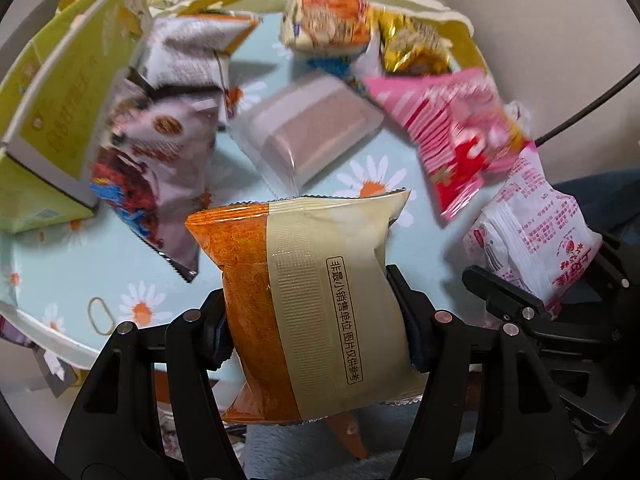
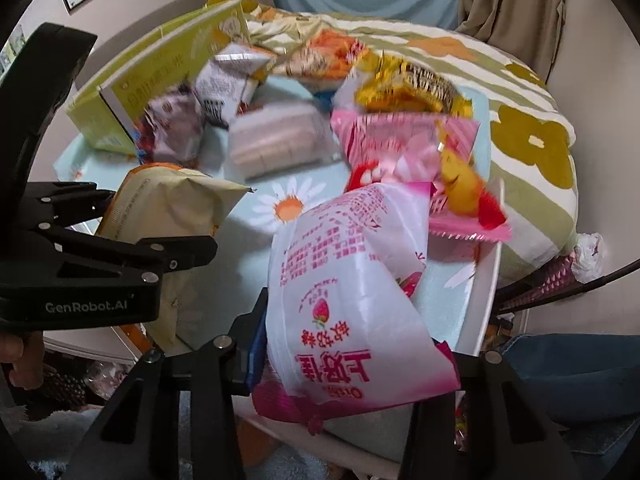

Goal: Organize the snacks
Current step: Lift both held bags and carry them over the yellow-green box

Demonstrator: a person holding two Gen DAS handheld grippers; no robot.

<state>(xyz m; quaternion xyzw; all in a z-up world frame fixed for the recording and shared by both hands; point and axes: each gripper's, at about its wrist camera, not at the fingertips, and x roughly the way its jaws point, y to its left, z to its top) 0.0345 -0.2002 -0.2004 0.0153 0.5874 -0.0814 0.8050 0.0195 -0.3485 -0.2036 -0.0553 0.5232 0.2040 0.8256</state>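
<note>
My left gripper (image 1: 316, 328) is shut on an orange and cream snack packet (image 1: 316, 292), held above the near edge of the table; the packet also shows in the right wrist view (image 2: 172, 200). My right gripper (image 2: 352, 364) is shut on a white and pink strawberry packet (image 2: 352, 288), which also shows at the right of the left wrist view (image 1: 532, 236). The two grippers are side by side, left gripper (image 2: 160, 256) to the left of mine. Several packets lie on the daisy-print table (image 1: 352, 176).
A green open box (image 1: 60, 120) stands at the table's left. Near it lie purple-white packets (image 1: 168, 128), a clear-wrapped brown cake (image 1: 316, 132), a pink packet (image 1: 452, 128), an orange noodle packet (image 1: 328, 16) and a gold packet (image 1: 412, 48). A rubber band (image 1: 100, 316) lies near the front.
</note>
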